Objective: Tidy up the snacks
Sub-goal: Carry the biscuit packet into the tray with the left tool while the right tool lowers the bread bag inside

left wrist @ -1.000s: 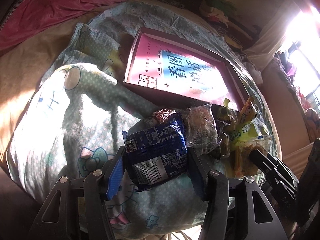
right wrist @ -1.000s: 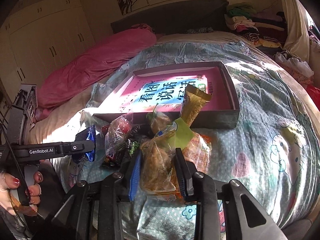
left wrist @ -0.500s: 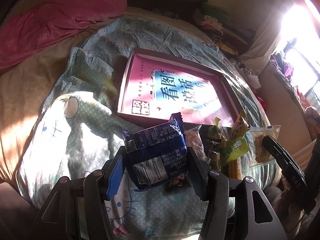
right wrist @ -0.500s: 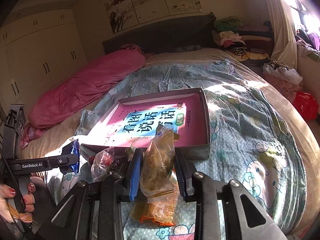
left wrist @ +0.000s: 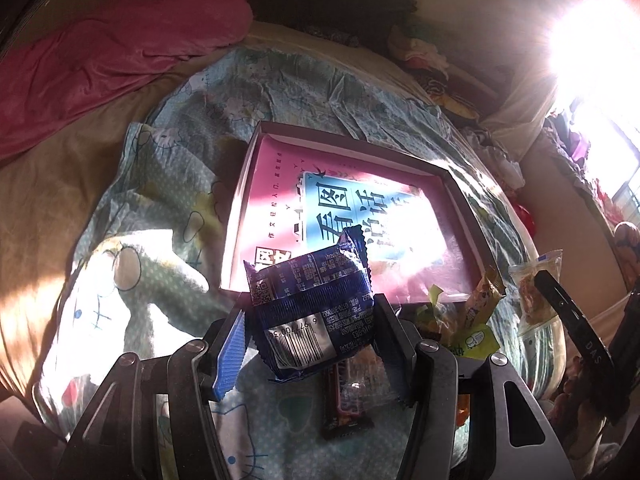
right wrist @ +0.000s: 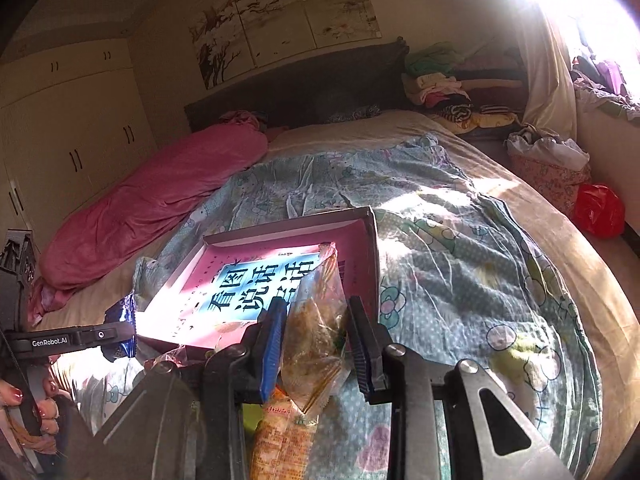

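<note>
the left hand-held gripper is clamped about halfway shut on a blue snack packet, and the right hand-held gripper is pinched nearly closed on a clear bag of brownish snacks. both are lifted clear of the bed, apparently for dropping into the shallow pink box, which holds no snacks yet. more snacks lie heaped by its near wall.
</note>
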A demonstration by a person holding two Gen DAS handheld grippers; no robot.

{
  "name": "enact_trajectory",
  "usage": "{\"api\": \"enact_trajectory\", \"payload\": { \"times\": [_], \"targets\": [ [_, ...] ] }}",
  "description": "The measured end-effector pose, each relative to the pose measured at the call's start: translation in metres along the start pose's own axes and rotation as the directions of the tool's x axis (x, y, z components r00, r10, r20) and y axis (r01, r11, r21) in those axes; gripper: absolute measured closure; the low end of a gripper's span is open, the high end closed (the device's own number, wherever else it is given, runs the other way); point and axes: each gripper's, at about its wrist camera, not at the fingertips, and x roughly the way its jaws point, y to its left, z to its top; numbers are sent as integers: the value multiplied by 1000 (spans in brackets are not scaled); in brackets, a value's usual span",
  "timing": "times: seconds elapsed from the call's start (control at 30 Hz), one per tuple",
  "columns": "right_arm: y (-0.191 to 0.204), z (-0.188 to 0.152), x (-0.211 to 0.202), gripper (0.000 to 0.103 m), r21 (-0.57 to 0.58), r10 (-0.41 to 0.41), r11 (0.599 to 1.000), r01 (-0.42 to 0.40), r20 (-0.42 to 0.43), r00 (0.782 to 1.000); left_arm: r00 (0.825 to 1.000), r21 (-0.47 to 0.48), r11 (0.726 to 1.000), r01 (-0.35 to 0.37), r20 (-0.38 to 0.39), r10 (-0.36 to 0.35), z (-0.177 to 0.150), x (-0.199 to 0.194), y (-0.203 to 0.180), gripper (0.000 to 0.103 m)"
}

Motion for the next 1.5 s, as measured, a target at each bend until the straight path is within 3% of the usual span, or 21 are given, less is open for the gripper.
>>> {"api": "enact_trajectory", "payload": {
  "times": [0.47, 0.77, 1.5],
  "targets": [
    [-22, 10, 47, 72, 48, 9, 999, -8, -24, 1000, 1000, -33, 999, -30, -9, 30, 26, 35, 3, 43],
    [-25, 7, 71, 73, 52, 20, 998, -17, -60, 998, 998, -1, 998, -61, -22, 61, 28, 53, 0, 43],
    [-27, 4, 92, 72, 84, 86, 993, -80, -83, 993, 994, 27, 995, -100, -52, 101, 24, 84, -1, 43]
  ]
}}
